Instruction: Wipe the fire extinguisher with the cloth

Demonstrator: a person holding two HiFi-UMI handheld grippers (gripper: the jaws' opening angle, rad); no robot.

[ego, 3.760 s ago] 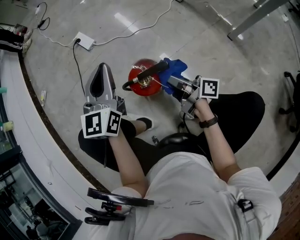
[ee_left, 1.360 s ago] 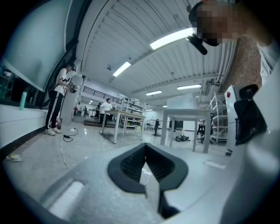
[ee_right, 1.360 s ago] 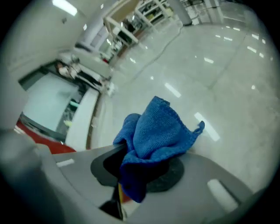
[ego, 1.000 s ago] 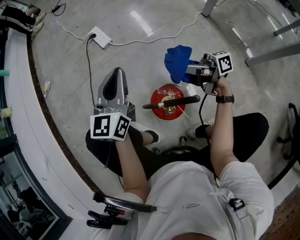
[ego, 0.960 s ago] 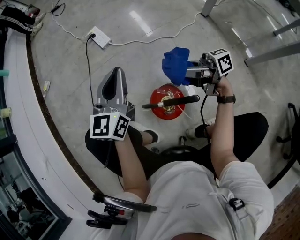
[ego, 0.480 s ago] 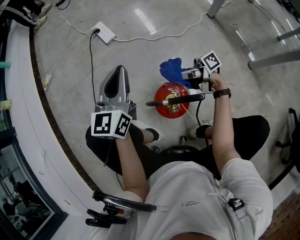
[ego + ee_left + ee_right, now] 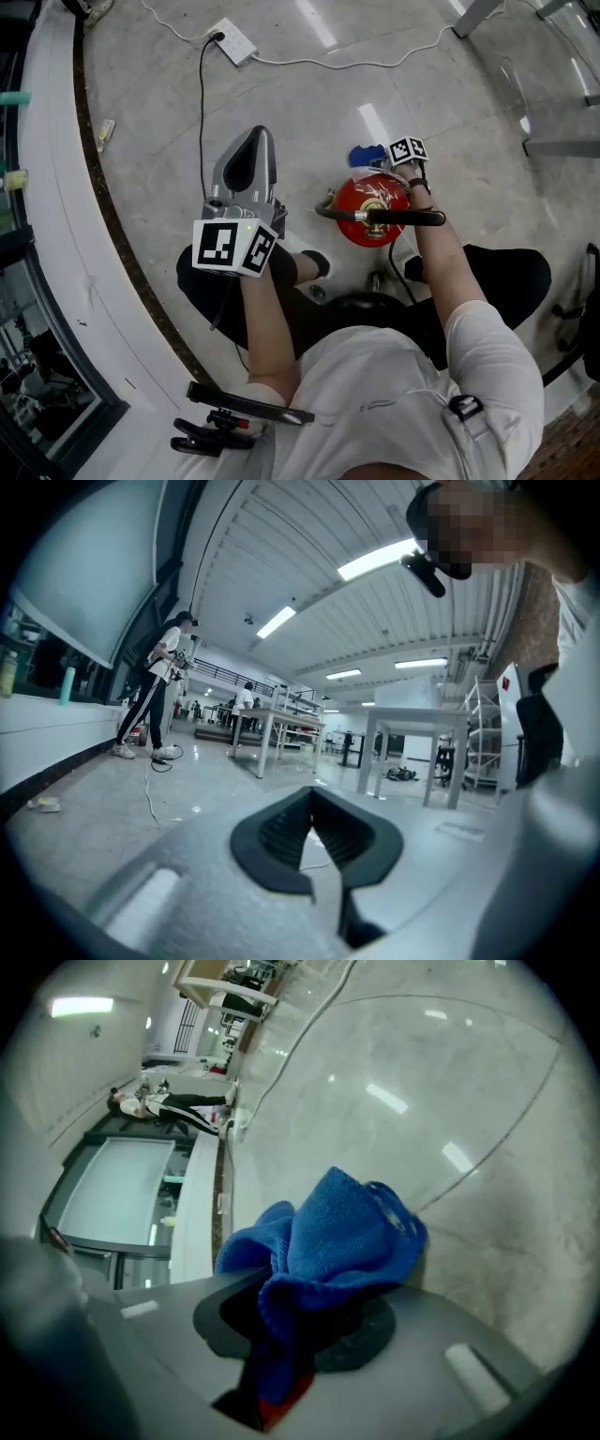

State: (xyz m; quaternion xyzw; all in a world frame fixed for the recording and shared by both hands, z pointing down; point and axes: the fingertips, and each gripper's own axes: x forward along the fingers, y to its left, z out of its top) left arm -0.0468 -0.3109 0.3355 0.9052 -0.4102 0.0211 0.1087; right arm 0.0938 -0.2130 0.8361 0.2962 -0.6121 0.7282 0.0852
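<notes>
**Fire extinguisher (image 7: 361, 217) upright on the floor, cloth clamped at its far rim**

Seen from the head view, the red fire extinguisher stands on the grey floor (image 7: 309, 84) just ahead of the person's knees. Its black lever handle (image 7: 405, 217) lies across the top and points toward 3 o'clock.

The right gripper (image 7: 379, 157) sits at about 12 o'clock of the cylinder, close over its far edge. Its jaws are pressed together on a bunched blue cloth (image 7: 364, 155). The right gripper view shows the same hold (image 7: 309, 1327): the cloth (image 7: 333, 1241) bulges out past the pads over the pale floor, and a sliver of red shows beneath it. Whether the cloth touches the red body cannot be told.

The left gripper (image 7: 253, 141) is at 9 o'clock of the extinguisher, well apart from it, and points away toward 12 o'clock. In the left gripper view (image 7: 314, 829) its jaws meet at the tips with nothing between them.

A white power strip (image 7: 232, 40) lies on the floor far off at 11 o'clock, with a black cable (image 7: 200, 103) running down from it.
</notes>
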